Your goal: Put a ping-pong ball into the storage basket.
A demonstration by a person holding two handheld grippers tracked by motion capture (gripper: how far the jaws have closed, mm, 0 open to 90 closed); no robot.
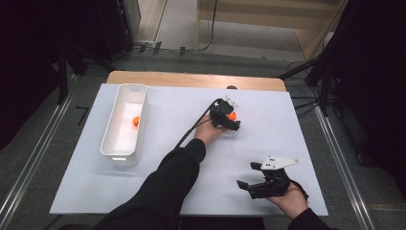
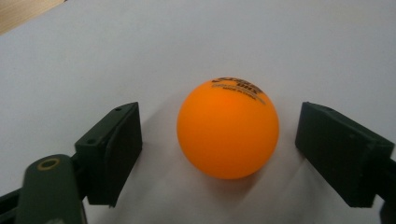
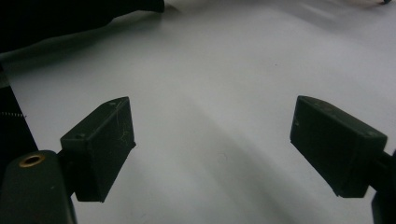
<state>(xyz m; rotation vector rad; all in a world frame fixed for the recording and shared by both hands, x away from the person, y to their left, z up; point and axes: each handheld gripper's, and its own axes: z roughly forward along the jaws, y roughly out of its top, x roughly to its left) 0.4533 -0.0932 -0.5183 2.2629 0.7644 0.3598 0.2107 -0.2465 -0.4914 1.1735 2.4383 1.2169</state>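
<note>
Orange ping-pong ball (image 2: 228, 129) sitting on the white sheet (image 1: 268, 139) right of centre, between the two black jaws of the left gripper (image 2: 219, 149), printed lettering facing up and away. Lying straight ahead of that gripper, a little nearer the right-hand pad than the left in its own view. Showing a clear gap on both sides, so not yet being pinched: jaws standing partly apart, pads (image 2: 123, 149) touching nothing, holding nothing. Being round, offering no long axis to line up with; any squeeze across the middle looking likely to serve, provided the pads meet it level and not low, where it could probably squirt forward.

Seen from the high view, same ball (image 1: 232, 115) peeking out orange at the tip of the left gripper (image 1: 229, 120), left hand (image 1: 207, 133) reaching forward across the table from a dark sleeve (image 1: 163, 187). Left arm plainly the nearer one to it.

Farther left, resting lengthwise, a white rectangular bin (image 1: 111, 143) with a second orange ball (image 1: 136, 120) inside it, well apart from the first. Judging by that, carrying this ball over to the bin looking like the work in hand, with the grasp as the present step.

Nearest the person, right gripper (image 1: 245, 176) resting low at the near right edge, well apart from the ball, jaws spread wide over bare sheet (image 3: 210, 93) and gripping nothing.
</note>
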